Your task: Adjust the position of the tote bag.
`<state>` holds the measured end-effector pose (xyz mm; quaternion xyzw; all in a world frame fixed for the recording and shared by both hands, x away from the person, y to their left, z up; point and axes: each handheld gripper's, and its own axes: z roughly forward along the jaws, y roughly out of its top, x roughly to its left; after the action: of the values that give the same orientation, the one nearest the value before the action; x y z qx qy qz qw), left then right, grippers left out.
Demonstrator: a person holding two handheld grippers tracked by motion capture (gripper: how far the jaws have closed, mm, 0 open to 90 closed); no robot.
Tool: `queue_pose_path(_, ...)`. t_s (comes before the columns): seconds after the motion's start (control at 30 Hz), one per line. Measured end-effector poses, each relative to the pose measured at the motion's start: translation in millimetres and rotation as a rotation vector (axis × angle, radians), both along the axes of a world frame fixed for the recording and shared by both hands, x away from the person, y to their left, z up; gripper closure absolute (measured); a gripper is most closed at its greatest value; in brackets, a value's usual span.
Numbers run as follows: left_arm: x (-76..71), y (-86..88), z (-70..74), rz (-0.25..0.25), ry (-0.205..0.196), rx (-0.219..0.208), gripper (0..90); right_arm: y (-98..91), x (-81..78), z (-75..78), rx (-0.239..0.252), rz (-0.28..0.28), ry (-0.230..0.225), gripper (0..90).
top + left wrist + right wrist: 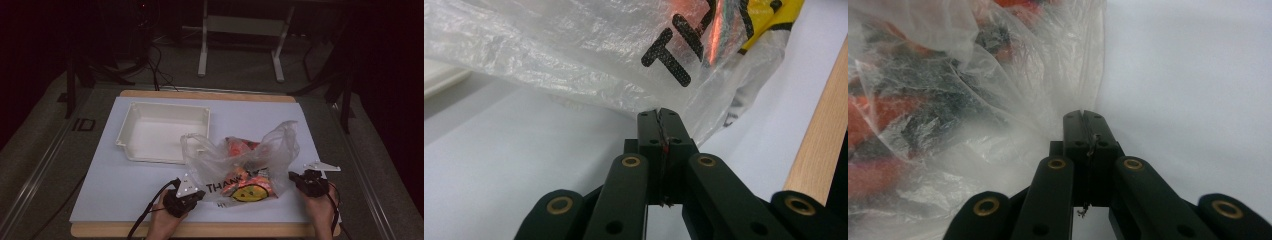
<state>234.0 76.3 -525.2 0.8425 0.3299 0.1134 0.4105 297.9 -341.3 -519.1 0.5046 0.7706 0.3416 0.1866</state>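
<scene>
- A clear plastic bag (245,167), printed with black lettering and a yellow smiley face, is positioned on the white-covered counter (125,185), right of centre and near the front edge.
- Orange and dark packets (243,146) are seen through the film inside the bag.
- A white tray (131,115) is located just behind and to the left of the bag; one bag handle loop is raised in front of the tray's near right corner.
- The left gripper (200,192) is held at the bag's lower left edge. In the left gripper view, its jaws are pressed together, and the left gripper (659,114) meets the bag film (574,55) at its tips; whether film is pinched cannot be told.
- The right gripper (292,176) is held at the bag's right edge. In the right gripper view, its jaws are likewise pressed together, with the right gripper (1083,115) touching the crumpled film (998,100) at its left side; a pinch on the film cannot be confirmed.
- The wooden front edge of the counter (824,145) is visible at the right of the left gripper view.
</scene>
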Motion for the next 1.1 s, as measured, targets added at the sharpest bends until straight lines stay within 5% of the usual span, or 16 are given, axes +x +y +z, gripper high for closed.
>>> queue_pose_path(0.27,-1.5,15.5,10.6,-0.004,-0.033,-0.056,70.1,1.8,-7.3,17.2,0.011,0.014,-0.061,64.4)
queue_pose_path(0.63,8.0,47.3,28.0,0.081,-0.059,-0.133,56.5,14.2,-19.0,42.3,0.049,0.118,-0.124,55.2)
queue_pose_path(0.87,24.9,48.3,36.4,0.105,-0.058,-0.179,47.0,21.8,-18.9,48.5,0.087,0.186,-0.151,40.0)
queue_pose_path(1.1,46.2,32.8,37.6,0.107,-0.022,-0.214,41.6,29.0,-12.4,51.9,0.131,0.217,-0.167,40.4)
